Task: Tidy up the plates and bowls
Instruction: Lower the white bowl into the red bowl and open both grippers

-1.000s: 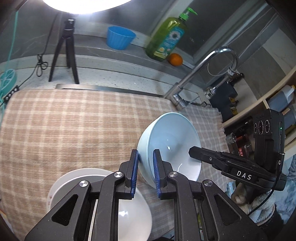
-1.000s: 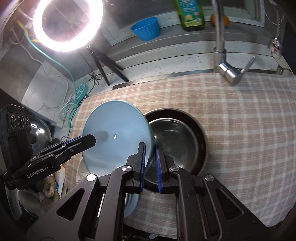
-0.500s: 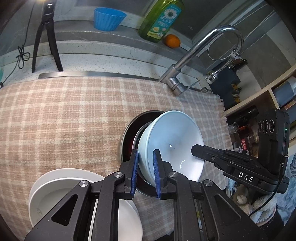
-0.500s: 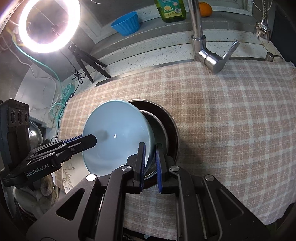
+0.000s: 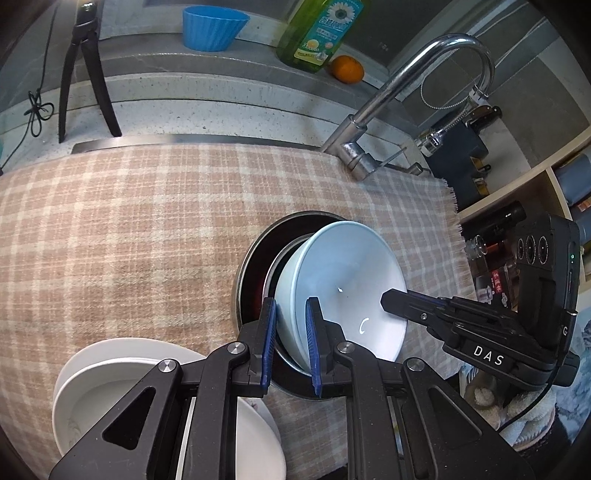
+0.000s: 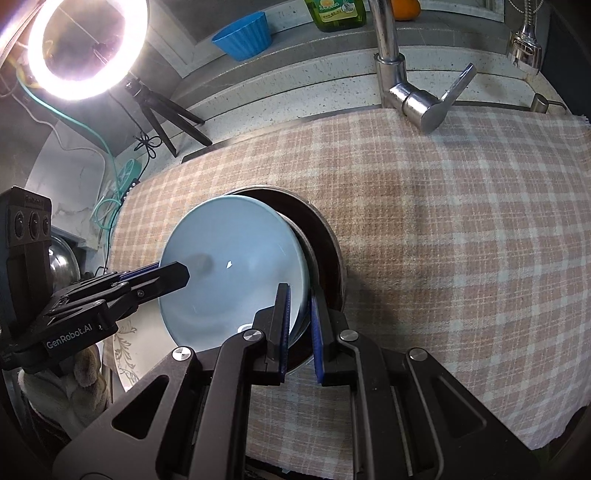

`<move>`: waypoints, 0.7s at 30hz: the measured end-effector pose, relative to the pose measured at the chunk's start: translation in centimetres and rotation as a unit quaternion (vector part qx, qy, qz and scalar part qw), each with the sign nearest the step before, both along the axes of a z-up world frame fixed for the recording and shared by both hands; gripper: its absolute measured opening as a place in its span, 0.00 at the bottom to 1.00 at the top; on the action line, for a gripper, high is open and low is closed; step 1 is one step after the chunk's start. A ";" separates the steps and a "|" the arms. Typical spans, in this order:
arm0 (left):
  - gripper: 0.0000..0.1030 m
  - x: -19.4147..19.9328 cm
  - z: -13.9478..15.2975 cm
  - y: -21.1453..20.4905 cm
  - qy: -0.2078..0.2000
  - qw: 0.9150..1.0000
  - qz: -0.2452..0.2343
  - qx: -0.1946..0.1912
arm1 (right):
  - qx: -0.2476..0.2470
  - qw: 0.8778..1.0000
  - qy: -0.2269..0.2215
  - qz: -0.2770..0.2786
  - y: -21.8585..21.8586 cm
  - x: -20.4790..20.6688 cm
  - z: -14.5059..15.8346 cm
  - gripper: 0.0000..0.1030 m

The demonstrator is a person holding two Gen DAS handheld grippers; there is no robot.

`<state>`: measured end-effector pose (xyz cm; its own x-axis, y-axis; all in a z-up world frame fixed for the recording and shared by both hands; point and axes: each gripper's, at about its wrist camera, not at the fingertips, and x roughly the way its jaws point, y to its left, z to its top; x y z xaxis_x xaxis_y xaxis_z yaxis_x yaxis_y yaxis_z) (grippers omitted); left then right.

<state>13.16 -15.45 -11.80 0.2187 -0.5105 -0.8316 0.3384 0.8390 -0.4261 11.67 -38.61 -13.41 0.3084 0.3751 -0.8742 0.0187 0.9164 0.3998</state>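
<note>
A pale blue bowl [image 5: 347, 280] [image 6: 236, 266] hangs tilted over a steel bowl [image 5: 286, 360] that sits inside a dark, metal-rimmed bowl [image 5: 247, 280] [image 6: 325, 251] on the checked cloth [image 5: 129, 229]. My left gripper [image 5: 290, 325] is shut on the blue bowl's near left rim. My right gripper [image 6: 299, 314] is shut on the opposite rim. Each gripper shows in the other's view: the right gripper's fingers [image 5: 406, 301] and the left gripper's fingers [image 6: 166, 277]. White plates [image 5: 110, 380] lie stacked at the lower left, and a patterned plate [image 6: 125, 354] shows under the left gripper.
A steel tap [image 5: 369, 122] [image 6: 399, 81] rises at the back of the cloth. On the ledge behind stand a blue cup [image 5: 212, 27], a green soap bottle [image 5: 317, 33] and an orange [image 5: 346, 69]. A ring light [image 6: 81, 44] on a tripod [image 5: 85, 74] stands at the left. Shelves [image 5: 535, 206] are at the right.
Both grippers have carried the blue bowl down and over to the dark bowl with the steel bowl inside; it now hangs just above them. Both grips stay shut.
</note>
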 end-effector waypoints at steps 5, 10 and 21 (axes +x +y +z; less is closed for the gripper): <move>0.14 0.2 -0.1 0.0 -0.002 1.000 0.001 0.005 | -0.009 1.000 -0.009 0.001 -0.2 -0.1 0.3 0.10; 0.14 0.1 0.2 0.0 -0.010 1.000 -0.003 0.010 | -0.004 1.000 -0.012 -0.003 -0.5 -0.3 0.5 0.10; 0.14 0.0 1.7 1.9 -0.032 0.999 0.017 0.012 | 0.014 0.999 -0.044 -0.027 -2.0 -1.6 1.8 0.38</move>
